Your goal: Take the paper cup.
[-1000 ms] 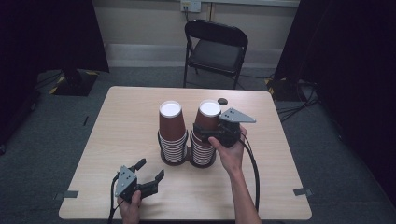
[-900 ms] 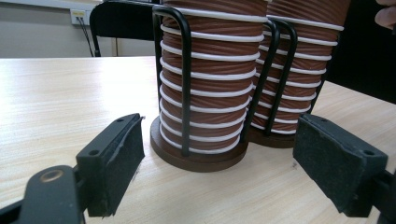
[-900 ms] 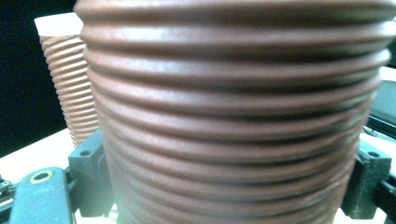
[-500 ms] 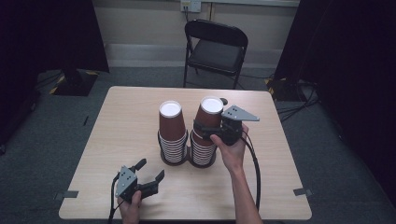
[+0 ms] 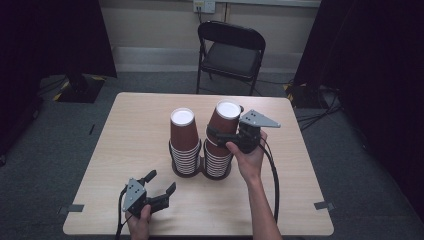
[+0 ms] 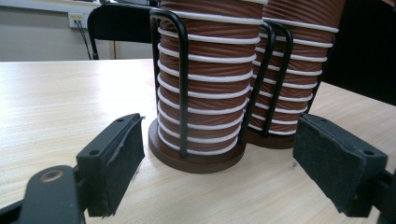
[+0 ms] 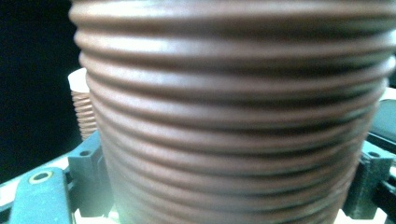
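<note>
Two stacks of brown ribbed paper cups stand upside down in black wire holders at the table's middle: the left stack (image 5: 185, 145) (image 6: 205, 84) and the right stack (image 5: 217, 160) (image 6: 299, 70). My right gripper (image 5: 219, 134) (image 7: 224, 186) is shut on the top cup (image 5: 226, 119) (image 7: 233, 116) of the right stack, its jaws on either side of the ribbed wall. That cup is tilted and lifted slightly off the cups below. My left gripper (image 5: 161, 181) (image 6: 219, 149) rests low near the table's front left, open, pointing at the left holder's base (image 6: 196, 161).
The wooden table (image 5: 135, 130) has bare surface to the left and right of the stacks. A black folding chair (image 5: 232, 50) stands behind its far edge. Cables (image 5: 320, 117) lie on the floor at the right. A tape mark (image 5: 324, 205) sits near the front right corner.
The right gripper has raised the top cup a little and leaned it toward the right. The left gripper has stayed where it was.
</note>
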`<action>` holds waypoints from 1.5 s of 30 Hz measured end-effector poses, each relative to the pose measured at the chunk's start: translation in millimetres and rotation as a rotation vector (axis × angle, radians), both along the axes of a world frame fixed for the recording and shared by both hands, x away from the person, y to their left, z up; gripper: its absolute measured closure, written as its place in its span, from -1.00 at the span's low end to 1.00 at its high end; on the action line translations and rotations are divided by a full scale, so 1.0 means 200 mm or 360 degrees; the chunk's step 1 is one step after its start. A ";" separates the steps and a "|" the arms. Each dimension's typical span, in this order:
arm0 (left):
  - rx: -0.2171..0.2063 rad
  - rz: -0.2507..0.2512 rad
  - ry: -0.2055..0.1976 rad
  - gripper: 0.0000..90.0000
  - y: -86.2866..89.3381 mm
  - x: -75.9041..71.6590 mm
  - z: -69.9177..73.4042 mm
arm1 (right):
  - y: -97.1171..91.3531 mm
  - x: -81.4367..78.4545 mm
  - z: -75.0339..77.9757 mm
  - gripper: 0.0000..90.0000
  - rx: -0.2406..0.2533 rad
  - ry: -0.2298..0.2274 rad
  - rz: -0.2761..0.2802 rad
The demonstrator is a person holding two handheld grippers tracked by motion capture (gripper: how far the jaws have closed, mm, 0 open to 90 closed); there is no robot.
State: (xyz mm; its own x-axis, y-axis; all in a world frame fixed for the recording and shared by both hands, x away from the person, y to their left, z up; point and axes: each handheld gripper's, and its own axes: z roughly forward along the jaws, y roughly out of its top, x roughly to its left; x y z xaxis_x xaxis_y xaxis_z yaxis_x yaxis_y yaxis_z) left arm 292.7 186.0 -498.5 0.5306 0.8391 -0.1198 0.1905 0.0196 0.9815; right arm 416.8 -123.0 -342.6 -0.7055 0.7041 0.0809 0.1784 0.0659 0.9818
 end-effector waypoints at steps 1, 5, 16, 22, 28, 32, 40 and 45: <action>0.0006 -0.0003 -0.0001 -0.64 0.00 0.00 0.00 | 0.00 0.00 0.01 -0.71 -0.0001 -0.0005 0.0000; 0.0004 -0.0009 -0.0002 -0.64 0.00 0.00 0.00 | -0.01 0.00 0.04 -0.71 -0.0003 -0.0027 -0.0034; 0.0023 -0.0007 -0.0005 -0.64 0.00 0.00 0.00 | -0.04 -0.01 0.07 -0.71 0.0126 -0.0057 -0.0026; 0.0029 -0.0001 -0.0004 -0.64 -0.01 0.00 0.00 | -0.04 -0.03 0.08 -0.71 0.0155 -0.0073 -0.0030; 0.0045 0.0004 0.0010 -0.64 -0.01 0.01 0.00 | -0.07 -0.04 0.10 -0.71 0.0254 -0.0068 -0.0040; 0.0054 -0.0005 0.0010 -0.64 -0.01 0.01 0.00 | -0.09 -0.07 0.11 -0.71 0.0283 -0.0062 -0.0061; 0.0046 -0.0002 0.0047 -0.64 -0.01 0.02 0.01 | -0.15 -0.11 0.13 -0.71 0.0324 -0.0054 -0.0093; 0.0045 -0.0002 0.0036 -0.64 -0.01 0.02 0.00 | -0.20 -0.13 0.13 -0.70 0.0391 -0.0029 -0.0124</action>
